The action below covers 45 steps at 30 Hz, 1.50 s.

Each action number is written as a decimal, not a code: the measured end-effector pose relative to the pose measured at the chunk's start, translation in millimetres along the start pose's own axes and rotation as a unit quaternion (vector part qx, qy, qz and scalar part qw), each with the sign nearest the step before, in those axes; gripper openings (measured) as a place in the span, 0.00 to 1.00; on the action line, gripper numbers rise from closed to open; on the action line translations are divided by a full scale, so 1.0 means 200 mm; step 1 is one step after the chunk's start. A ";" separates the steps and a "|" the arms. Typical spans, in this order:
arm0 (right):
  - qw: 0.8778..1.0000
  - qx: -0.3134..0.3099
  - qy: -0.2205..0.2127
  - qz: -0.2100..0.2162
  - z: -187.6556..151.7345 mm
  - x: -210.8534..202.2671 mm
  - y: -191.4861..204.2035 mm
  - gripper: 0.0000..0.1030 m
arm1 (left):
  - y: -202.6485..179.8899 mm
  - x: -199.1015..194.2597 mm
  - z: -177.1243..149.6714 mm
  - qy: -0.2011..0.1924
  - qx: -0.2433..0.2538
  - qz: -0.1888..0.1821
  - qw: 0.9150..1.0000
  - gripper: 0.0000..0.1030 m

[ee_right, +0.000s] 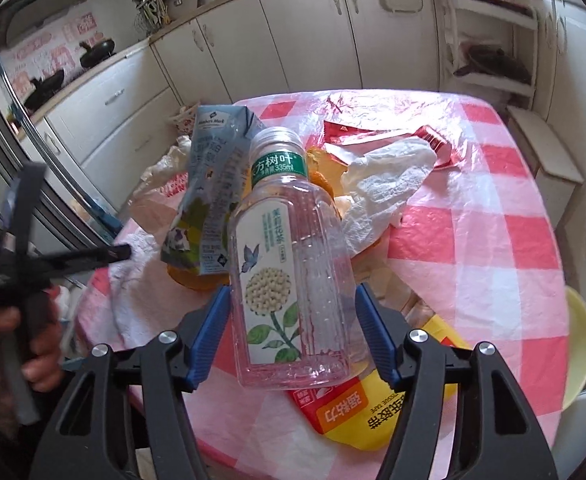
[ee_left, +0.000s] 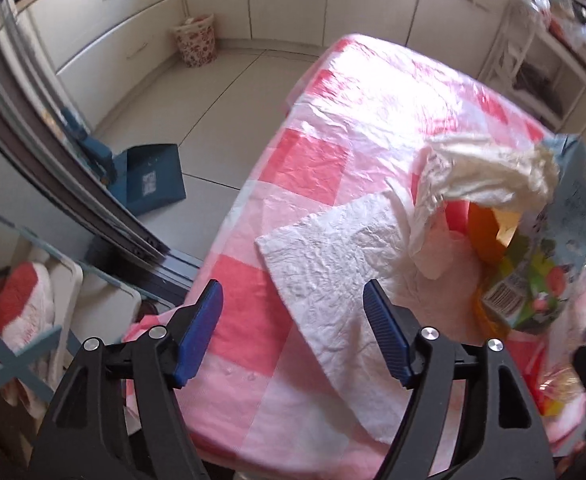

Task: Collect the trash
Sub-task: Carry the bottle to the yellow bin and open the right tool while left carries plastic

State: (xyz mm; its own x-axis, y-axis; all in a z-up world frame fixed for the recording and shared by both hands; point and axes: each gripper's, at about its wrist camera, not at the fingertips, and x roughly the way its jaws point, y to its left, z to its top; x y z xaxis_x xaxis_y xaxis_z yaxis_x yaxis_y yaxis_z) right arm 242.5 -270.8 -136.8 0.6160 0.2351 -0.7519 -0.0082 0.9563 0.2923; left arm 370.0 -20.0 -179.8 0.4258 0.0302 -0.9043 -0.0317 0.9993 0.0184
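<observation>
the bench (ee_left: 305, 160) holds a trash pile at its near edge. right fingers (ee_right: 289, 332) clamp the bottle (ee_right: 293, 280); its slick sides could slip out. left fingers (ee_left: 293, 308) hang apart over the tissue (ee_left: 333, 260), easily snagging the cloth.

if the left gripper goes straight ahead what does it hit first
Probably the flat white paper towel on the checked tablecloth; the left gripper has open, empty jaws. Depth is unclear.
</observation>
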 end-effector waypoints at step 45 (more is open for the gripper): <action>0.936 0.227 -0.023 0.268 -0.07 -0.15 -0.41 0.55 | -0.03 -0.69 -0.08 -0.133 0.046 -0.412 0.900 0.02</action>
State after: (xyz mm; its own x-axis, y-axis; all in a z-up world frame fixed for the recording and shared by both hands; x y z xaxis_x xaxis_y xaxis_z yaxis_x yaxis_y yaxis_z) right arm 214.1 -354.0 -145.7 0.6531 0.6422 -0.4014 0.0031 0.5278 0.8494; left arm 297.8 -31.0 -61.5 0.4716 -0.7307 -0.4937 0.4640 0.6817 -0.5657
